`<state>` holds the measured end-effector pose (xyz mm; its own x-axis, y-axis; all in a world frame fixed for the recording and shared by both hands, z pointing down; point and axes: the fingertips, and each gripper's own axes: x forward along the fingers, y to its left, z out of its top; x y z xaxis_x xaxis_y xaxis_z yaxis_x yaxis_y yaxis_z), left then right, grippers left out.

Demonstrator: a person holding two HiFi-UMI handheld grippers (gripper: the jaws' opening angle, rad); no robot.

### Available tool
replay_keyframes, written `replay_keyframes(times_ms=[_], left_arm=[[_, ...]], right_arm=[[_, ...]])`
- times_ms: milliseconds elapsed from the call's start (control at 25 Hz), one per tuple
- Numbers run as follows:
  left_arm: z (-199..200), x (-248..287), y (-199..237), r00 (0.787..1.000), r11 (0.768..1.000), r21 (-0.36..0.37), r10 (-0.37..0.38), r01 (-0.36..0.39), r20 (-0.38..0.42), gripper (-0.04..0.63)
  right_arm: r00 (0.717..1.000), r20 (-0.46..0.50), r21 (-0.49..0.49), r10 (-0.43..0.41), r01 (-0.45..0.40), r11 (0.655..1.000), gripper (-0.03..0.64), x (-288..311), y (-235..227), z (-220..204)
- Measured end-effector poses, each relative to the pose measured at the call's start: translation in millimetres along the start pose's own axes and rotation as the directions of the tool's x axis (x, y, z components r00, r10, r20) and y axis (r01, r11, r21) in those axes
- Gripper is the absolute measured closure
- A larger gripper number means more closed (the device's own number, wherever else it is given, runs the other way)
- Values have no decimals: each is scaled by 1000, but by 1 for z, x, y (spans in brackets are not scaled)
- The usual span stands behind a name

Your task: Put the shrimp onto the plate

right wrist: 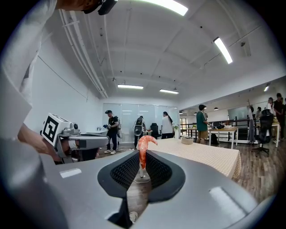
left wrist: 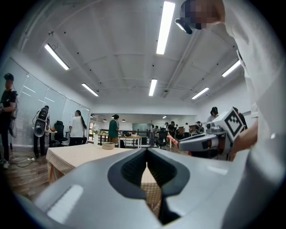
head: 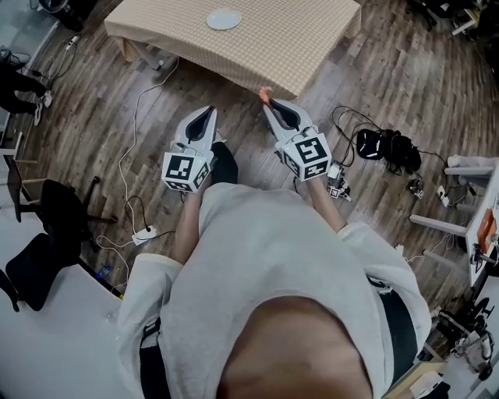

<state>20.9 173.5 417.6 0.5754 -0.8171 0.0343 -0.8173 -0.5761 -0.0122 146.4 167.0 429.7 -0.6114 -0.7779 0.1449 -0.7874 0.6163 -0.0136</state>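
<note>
An orange shrimp [right wrist: 143,150] stands upright between the pads of my right gripper [right wrist: 142,157], which is shut on it. In the head view the shrimp [head: 265,95] pokes out of the right gripper [head: 270,104] above the wooden floor, just short of the near edge of the table [head: 312,47] with its checked cloth. The pale plate [head: 224,19] lies on the far part of that table; it also shows as the plate [right wrist: 187,140] and the plate [left wrist: 108,145]. My left gripper [head: 210,111] is held beside the right one, and the left gripper [left wrist: 146,155] is shut with nothing in it.
Cables and a power strip [head: 144,232] trail over the floor at the left, near a black office chair [head: 47,210]. Black gear [head: 388,148] and more cables lie on the floor at the right, beside a white table [head: 483,195]. Several people stand in the background.
</note>
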Motion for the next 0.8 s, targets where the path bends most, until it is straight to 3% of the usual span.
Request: replay_keyframes(times_ms=[320,800], left_arm=[[-9,64,66,999,998,-30,-47,47,16,586],[-14,137,216,998,994,-94,-59,57,-25,586]], right_arm=[[999,-30,2,-41,41,999,572,78,-33,-1],[994,-84,18,-63,64,998,572,238,-65,22]])
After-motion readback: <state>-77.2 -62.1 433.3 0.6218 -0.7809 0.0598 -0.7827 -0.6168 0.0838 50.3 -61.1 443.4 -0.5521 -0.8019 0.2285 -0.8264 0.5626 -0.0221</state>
